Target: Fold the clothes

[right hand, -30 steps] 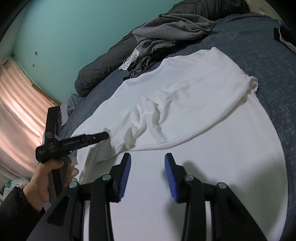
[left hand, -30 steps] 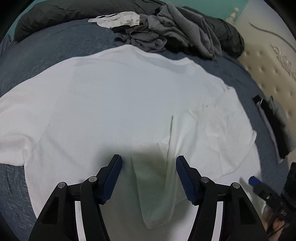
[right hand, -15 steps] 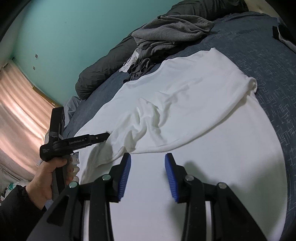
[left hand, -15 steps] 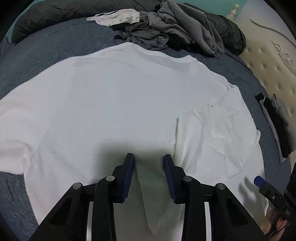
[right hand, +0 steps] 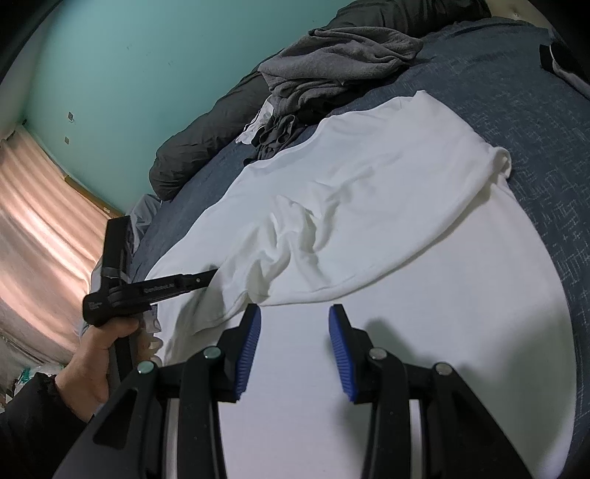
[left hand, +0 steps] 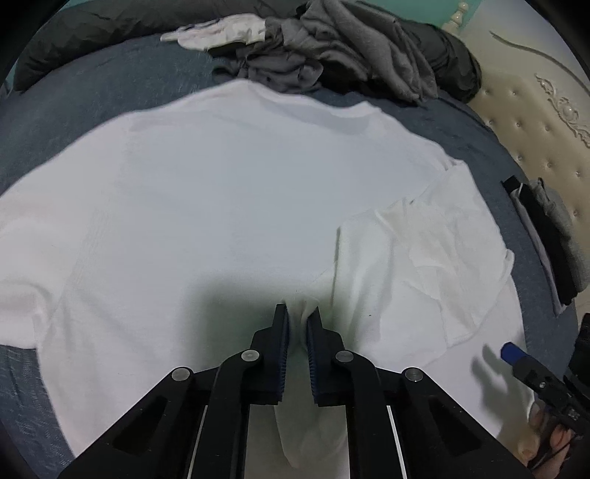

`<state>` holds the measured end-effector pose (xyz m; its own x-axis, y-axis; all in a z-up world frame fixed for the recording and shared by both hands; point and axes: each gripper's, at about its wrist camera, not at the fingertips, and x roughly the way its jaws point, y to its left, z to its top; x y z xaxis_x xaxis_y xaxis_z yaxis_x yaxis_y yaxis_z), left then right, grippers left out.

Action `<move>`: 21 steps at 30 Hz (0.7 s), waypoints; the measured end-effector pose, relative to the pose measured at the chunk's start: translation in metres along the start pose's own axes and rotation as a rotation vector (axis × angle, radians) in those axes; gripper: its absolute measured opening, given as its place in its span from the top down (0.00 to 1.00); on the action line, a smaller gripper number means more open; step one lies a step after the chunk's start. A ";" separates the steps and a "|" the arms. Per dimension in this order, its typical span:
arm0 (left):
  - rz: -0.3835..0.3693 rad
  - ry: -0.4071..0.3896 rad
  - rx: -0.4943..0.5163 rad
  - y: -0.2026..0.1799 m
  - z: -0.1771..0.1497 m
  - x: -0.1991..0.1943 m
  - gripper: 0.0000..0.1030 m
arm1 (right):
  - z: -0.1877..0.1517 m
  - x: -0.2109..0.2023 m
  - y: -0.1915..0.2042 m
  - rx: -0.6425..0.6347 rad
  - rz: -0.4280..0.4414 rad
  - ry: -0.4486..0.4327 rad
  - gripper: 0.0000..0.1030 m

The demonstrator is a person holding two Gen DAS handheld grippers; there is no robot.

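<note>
A white T-shirt (left hand: 228,206) lies spread flat on the blue bedcover, with its right sleeve (left hand: 424,258) folded inward over the body. My left gripper (left hand: 297,313) is shut on a raised fold of the white T-shirt at the near edge of that sleeve. In the right wrist view the same T-shirt (right hand: 424,294) fills the foreground, its folded part (right hand: 332,228) rumpled. My right gripper (right hand: 295,313) hovers open just above the fabric, nothing between its blue pads. The left gripper (right hand: 210,276) shows there too, held by a hand (right hand: 99,350), its tips buried in cloth.
A heap of grey clothes (left hand: 332,48) and a small white garment (left hand: 221,33) lie at the far side of the bed, before a dark duvet (right hand: 206,140). Folded dark items (left hand: 545,235) sit at the right edge by a cream tufted headboard (left hand: 534,121). The blue bedcover (right hand: 534,121) surrounds the shirt.
My left gripper's fingers have closed from wide open to shut on a pinch of the shirt, pulling the fold up slightly. The right gripper has barely moved and stays open.
</note>
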<state>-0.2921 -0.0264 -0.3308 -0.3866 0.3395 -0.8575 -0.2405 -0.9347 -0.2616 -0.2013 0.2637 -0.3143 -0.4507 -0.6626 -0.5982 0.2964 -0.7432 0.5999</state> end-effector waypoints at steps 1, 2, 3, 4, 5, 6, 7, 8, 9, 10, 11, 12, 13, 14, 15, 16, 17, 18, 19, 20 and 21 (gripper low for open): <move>-0.001 -0.007 0.004 -0.001 0.000 -0.005 0.91 | 0.000 0.000 0.000 0.001 -0.001 -0.001 0.63; -0.003 -0.011 0.008 -0.003 0.000 -0.012 0.91 | 0.000 -0.001 -0.001 0.002 -0.002 -0.003 0.63; -0.002 -0.017 0.010 -0.003 0.000 -0.019 0.91 | 0.001 -0.001 -0.001 0.003 -0.002 -0.004 0.63; 0.000 -0.024 0.011 -0.004 -0.001 -0.026 0.91 | 0.001 -0.001 -0.002 0.005 -0.003 -0.006 0.63; -0.002 -0.030 0.007 -0.003 -0.002 -0.033 0.91 | 0.001 -0.002 -0.002 0.006 -0.004 -0.007 0.63; -0.004 -0.036 0.002 -0.003 -0.004 -0.040 0.92 | 0.001 -0.002 -0.003 0.007 -0.005 -0.009 0.63; -0.005 -0.041 -0.001 -0.003 -0.005 -0.047 0.92 | 0.001 -0.003 -0.003 0.008 -0.006 -0.010 0.63; -0.003 -0.044 -0.005 -0.002 -0.007 -0.054 0.92 | 0.001 -0.003 -0.004 0.009 -0.006 -0.011 0.63; -0.002 -0.045 -0.007 -0.003 -0.009 -0.060 0.92 | 0.002 -0.003 -0.004 0.010 -0.007 -0.013 0.63; -0.002 -0.046 -0.007 -0.004 -0.010 -0.066 0.92 | 0.002 -0.004 -0.005 0.012 -0.008 -0.014 0.63; 0.004 -0.048 -0.002 -0.004 -0.012 -0.074 0.92 | 0.002 -0.005 -0.006 0.017 -0.012 -0.018 0.63; 0.012 -0.047 0.005 -0.005 -0.014 -0.080 0.92 | 0.003 -0.005 -0.008 0.021 -0.013 -0.023 0.63; 0.019 -0.047 0.009 -0.005 -0.014 -0.087 0.92 | 0.004 -0.006 -0.010 0.026 -0.015 -0.027 0.63; 0.025 -0.049 0.008 -0.004 -0.015 -0.096 0.92 | 0.004 -0.006 -0.011 0.031 -0.017 -0.032 0.63; 0.028 -0.053 0.003 -0.003 -0.015 -0.104 0.92 | 0.004 -0.006 -0.013 0.037 -0.017 -0.033 0.63; 0.025 -0.058 -0.008 -0.001 -0.015 -0.112 0.92 | 0.004 -0.006 -0.014 0.043 -0.017 -0.034 0.63; 0.023 -0.062 -0.017 0.000 -0.015 -0.119 0.92 | 0.005 -0.006 -0.015 0.044 -0.018 -0.034 0.63; 0.023 -0.069 -0.024 0.000 -0.016 -0.127 0.92 | 0.005 -0.006 -0.015 0.046 -0.019 -0.034 0.63; 0.027 -0.074 -0.026 0.000 -0.016 -0.135 0.92 | 0.005 -0.007 -0.015 0.048 -0.020 -0.035 0.63; 0.031 -0.077 -0.024 -0.001 -0.017 -0.143 0.92 | 0.005 -0.007 -0.015 0.049 -0.021 -0.035 0.63; 0.033 -0.077 -0.021 -0.003 -0.018 -0.150 0.92 | 0.006 -0.008 -0.015 0.049 -0.020 -0.039 0.63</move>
<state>-0.2176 -0.0765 -0.2095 -0.4618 0.3152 -0.8291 -0.2084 -0.9471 -0.2440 -0.2070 0.2809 -0.3155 -0.4888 -0.6427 -0.5899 0.2458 -0.7503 0.6137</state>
